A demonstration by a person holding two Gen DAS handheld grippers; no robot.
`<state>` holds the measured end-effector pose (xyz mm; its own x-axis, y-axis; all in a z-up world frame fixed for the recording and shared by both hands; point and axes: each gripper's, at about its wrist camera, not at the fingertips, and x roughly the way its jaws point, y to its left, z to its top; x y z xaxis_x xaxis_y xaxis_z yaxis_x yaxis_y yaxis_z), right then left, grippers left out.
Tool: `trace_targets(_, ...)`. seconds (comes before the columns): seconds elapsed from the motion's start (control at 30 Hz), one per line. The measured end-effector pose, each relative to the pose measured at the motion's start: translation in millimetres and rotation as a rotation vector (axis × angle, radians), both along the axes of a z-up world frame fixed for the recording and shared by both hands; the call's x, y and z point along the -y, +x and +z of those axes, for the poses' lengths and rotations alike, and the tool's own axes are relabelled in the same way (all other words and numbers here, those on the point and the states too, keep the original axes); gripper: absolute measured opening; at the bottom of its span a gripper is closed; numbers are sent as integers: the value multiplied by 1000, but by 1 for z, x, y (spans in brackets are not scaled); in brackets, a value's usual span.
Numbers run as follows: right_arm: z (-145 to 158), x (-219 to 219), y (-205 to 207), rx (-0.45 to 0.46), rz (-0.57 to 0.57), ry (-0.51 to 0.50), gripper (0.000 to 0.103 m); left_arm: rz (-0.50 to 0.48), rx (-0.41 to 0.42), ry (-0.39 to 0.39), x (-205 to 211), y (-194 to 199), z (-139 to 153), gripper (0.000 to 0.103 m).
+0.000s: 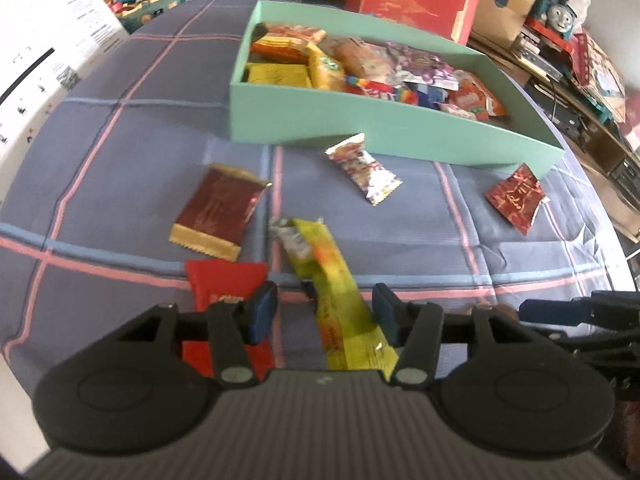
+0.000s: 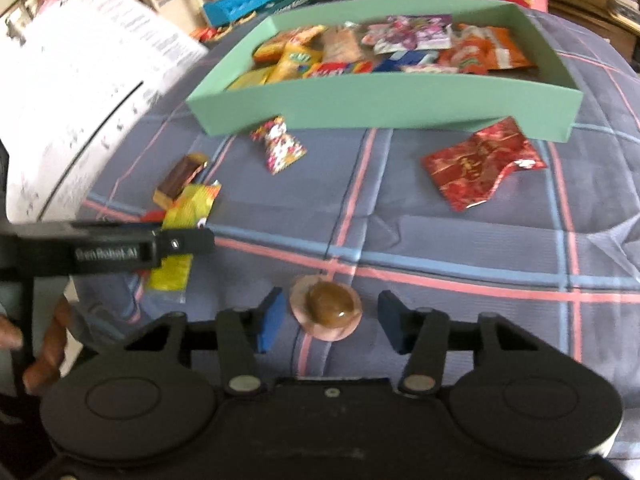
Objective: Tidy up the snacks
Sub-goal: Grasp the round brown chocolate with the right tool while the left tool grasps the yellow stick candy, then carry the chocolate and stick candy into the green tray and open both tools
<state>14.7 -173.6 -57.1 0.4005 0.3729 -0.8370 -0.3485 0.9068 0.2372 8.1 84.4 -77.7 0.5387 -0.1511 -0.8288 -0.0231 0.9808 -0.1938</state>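
Left wrist view: left gripper (image 1: 325, 312) low over plaid cloth (image 1: 120, 152), jaws spread wide, nothing clamped. Yellow-green snack packet (image 1: 340, 300) lying between the pads (image 1: 262, 312), contact with either pad unclear. Red packet (image 1: 224, 280) under left pad. Maroon-gold wrapper (image 1: 218, 210), silver printed sachet (image 1: 364, 168), red foil packet (image 1: 516, 198) loose on cloth. Green tray (image 1: 360, 124) beyond, filled with snacks.

Right wrist view: right gripper (image 2: 328, 318) jaws apart, straddling round brown candy (image 2: 326, 306) without touching. Left gripper (image 2: 120, 248) seen side-on over yellow-green packet. Red foil packet (image 2: 478, 162) just before tray (image 2: 380, 104).
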Motion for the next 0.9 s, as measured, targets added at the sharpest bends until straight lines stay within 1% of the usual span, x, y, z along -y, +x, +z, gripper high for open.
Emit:
trace_targets(0.07,-1,-6,-1,18,22,-32,49,3,-1,-9,0,2,-1,52)
trace_targets(0.13,-3,-13,-5,50,57,-75,40,-1,1,-3,1,3,0,52)
trace_targets(0.23,-3,-23,-9,94,98,-135,39,-11,10,10,5,7,3,52)
trace_targets(0.3,-3,-20,-8,104,68,-150,39,-18,25,31,10,11,6,52)
trace_targets(0.37,-4,-9,0,101,-1,-146,39,-32,31,42,14,16,7,52)
trace_targets(0.43,-4,4,6,93,-64,-133,39,-51,21,68,19,24,5,52)
trace_targets(0.5,-4,15,10,83,-108,-111,39,-51,-18,93,23,34,-2,52)
trace_targets(0.53,-4,18,11,79,-120,-101,39,-50,-5,110,25,36,-2,52)
trace_targets(0.57,-4,21,10,77,-127,-96,39,-54,-11,125,28,39,-3,52)
trace_targets(0.6,-5,24,9,77,-130,-91,39,-61,-10,137,32,40,-3,45)
trace_targets(0.63,-5,25,8,77,-132,-87,39,-72,-7,150,35,41,-2,25)
trace_targets(0.8,-2,37,12,56,-163,-38,39,-75,-2,159,41,40,1,25)
trace_targets(0.9,0,44,13,50,-191,-8,39,-87,-3,133,41,39,8,25)
